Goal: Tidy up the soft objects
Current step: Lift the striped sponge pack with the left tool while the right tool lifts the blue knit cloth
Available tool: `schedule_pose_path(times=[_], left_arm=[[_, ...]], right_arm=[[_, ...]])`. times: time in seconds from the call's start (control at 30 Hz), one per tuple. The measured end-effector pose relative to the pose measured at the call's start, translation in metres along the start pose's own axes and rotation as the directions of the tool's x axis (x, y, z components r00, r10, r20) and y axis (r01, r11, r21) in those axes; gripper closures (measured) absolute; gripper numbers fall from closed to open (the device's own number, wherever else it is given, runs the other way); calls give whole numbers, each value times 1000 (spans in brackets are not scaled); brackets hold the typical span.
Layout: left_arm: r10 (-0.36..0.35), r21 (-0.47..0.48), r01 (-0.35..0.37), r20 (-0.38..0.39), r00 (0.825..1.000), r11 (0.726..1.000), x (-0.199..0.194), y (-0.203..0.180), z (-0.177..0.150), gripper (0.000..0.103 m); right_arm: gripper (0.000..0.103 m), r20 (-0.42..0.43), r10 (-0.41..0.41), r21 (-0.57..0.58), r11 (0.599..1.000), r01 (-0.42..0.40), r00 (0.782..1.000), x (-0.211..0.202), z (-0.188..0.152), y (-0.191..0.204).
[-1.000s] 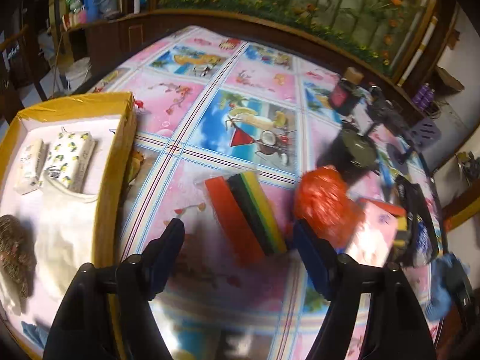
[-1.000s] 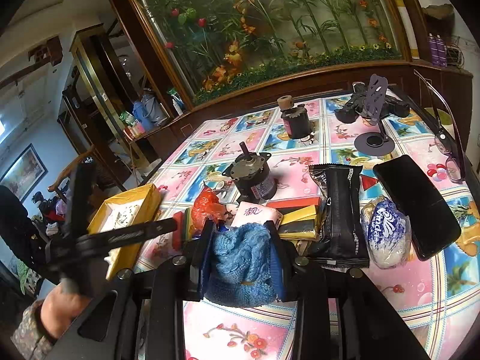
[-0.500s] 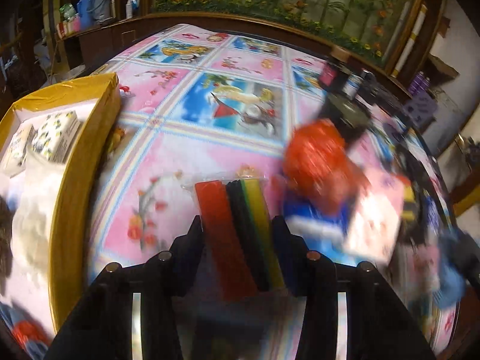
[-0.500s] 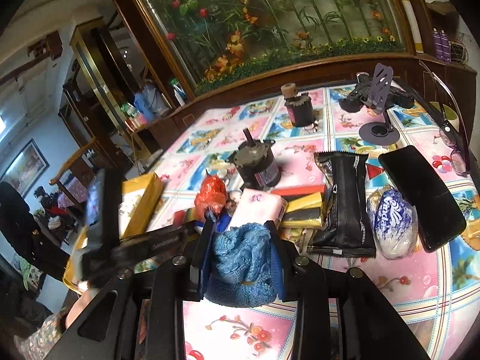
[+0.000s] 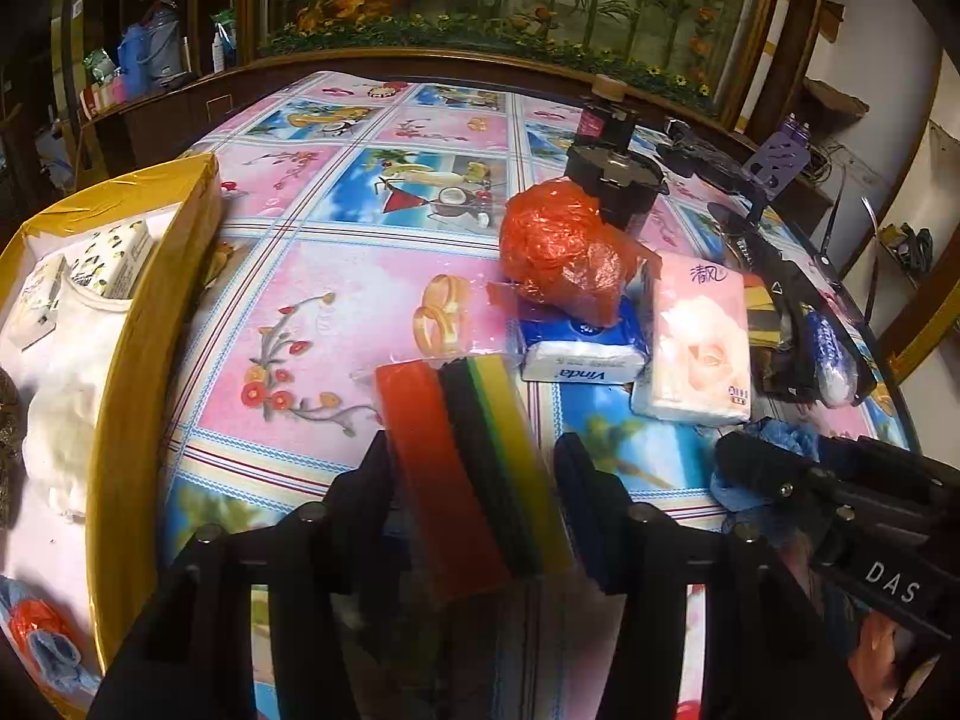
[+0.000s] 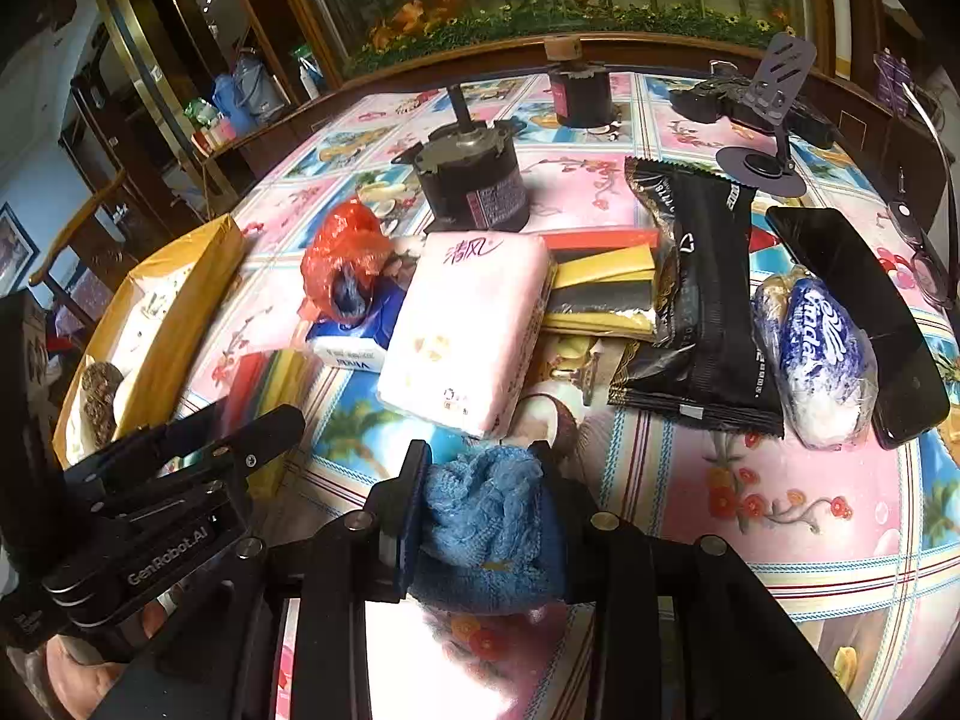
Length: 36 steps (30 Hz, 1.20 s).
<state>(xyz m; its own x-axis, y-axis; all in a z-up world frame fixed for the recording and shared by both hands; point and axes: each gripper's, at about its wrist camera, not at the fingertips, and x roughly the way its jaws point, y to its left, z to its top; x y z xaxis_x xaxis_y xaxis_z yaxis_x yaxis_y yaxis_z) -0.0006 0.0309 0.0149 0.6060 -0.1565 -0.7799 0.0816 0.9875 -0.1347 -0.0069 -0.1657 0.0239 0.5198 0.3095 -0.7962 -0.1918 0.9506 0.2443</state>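
Two claws, two soft things, box on the left

Yellow box (image 5: 114, 420) lies leftmost; the left claw (image 5: 474, 462) is opening around the sponge pack (image 5: 474, 456) on the worktop (image 5: 336, 276), which may slip free. The right claw (image 6: 480, 498), loosening, pinches the blue knit cloth (image 6: 480, 510); it could drop short.

We see matte-black two-finger left gripper (image 5: 474, 474) and right gripper (image 6: 480, 492): silver screws, blue pads, white "DAS"/"GenRobot.AI" lettering.
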Motion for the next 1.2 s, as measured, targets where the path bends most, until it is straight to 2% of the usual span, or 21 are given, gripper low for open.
schedule_pose_path(times=[0.1, 0.23, 0.37, 0.4, 0.43, 0.5, 0.53, 0.63, 0.83, 0.93, 1.13, 1.2], left_arm=[[2, 10, -2, -2, 1000, 1000, 1, -2, 0, 47], [0, 13, 0, -2, 1000, 1000, 2, -3, 0, 44], [-2, 12, 2, -2, 1000, 1000, 1, -3, 0, 43], [-3, 11, 3, 0, 1000, 1000, 1, -3, 0, 43], [-9, 5, 9, 2, 1000, 1000, 0, -3, 0, 44], [-13, -9, 13, 11, 1000, 1000, -1, -1, 0, 56], [-17, -11, 17, 12, 1000, 1000, -1, 0, 0, 56], [-45, -18, 45, 23, 999, 999, -3, 1, 0, 57], [-79, -11, 81, 86, 993, 997, -16, -1, 0, 59], [-84, -1, 84, 93, 992, 996, -17, -4, 0, 66], [-68, -17, 69, 51, 996, 997, -8, -2, 1, 65], [-53, -20, 54, 47, 997, 998, -8, -1, 1, 58]], right_arm=[[46, 1, -42, -29, 999, 42, 999, -2, -1, 4], [44, 36, -56, -48, 997, 58, 998, -15, -5, 5], [44, 18, -27, -22, 999, 27, 999, -18, -14, -5], [49, 16, -14, -14, 1000, 14, 1000, -17, -15, -7], [62, 10, 5, -12, 1000, -5, 1000, -16, -15, -7], [66, 10, 11, -33, 999, -11, 1000, -16, -17, -3], [68, 14, 12, -41, 999, -11, 1000, -17, -17, -1], [68, 28, 34, -39, 999, -32, 999, -19, -18, 0], [68, 107, 64, -26, 998, -61, 992, -34, -15, -1], [69, 109, 65, -20, 998, -63, 992, -34, -14, -2], [68, 77, 48, -26, 999, -46, 996, -28, -15, -1], [67, 63, 37, -29, 999, -35, 997, -24, -16, -1]])
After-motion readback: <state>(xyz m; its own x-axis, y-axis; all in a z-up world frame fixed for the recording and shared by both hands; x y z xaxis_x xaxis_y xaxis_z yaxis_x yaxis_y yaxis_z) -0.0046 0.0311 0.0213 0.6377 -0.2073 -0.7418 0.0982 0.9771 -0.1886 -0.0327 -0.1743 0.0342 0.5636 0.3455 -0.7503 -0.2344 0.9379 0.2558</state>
